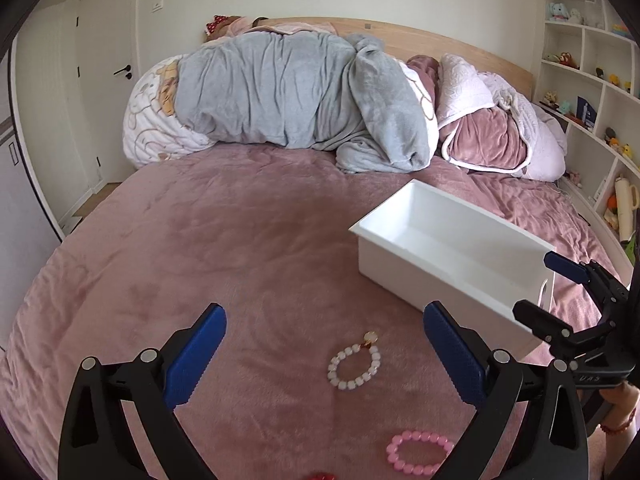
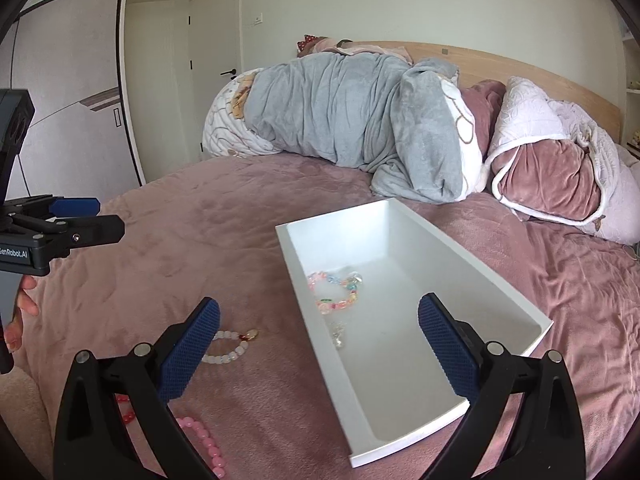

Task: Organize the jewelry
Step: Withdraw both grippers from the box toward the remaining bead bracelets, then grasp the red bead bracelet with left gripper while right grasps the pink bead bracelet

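On the bed (image 1: 200,240), near its front edge, the white bead bracelet (image 1: 354,362) lies beside the tray (image 2: 320,344); left gripper (image 1: 324,356) hovers, fingers spread, empty. Next: lower, pinch it.

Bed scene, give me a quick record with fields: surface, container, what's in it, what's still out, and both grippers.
surface: pink bedspread
container: white tray
inside tray: multicolored bracelet, small clear piece
still out: white bead bracelet, pink bead bracelet, red beads
left gripper: open, empty
right gripper: open, empty
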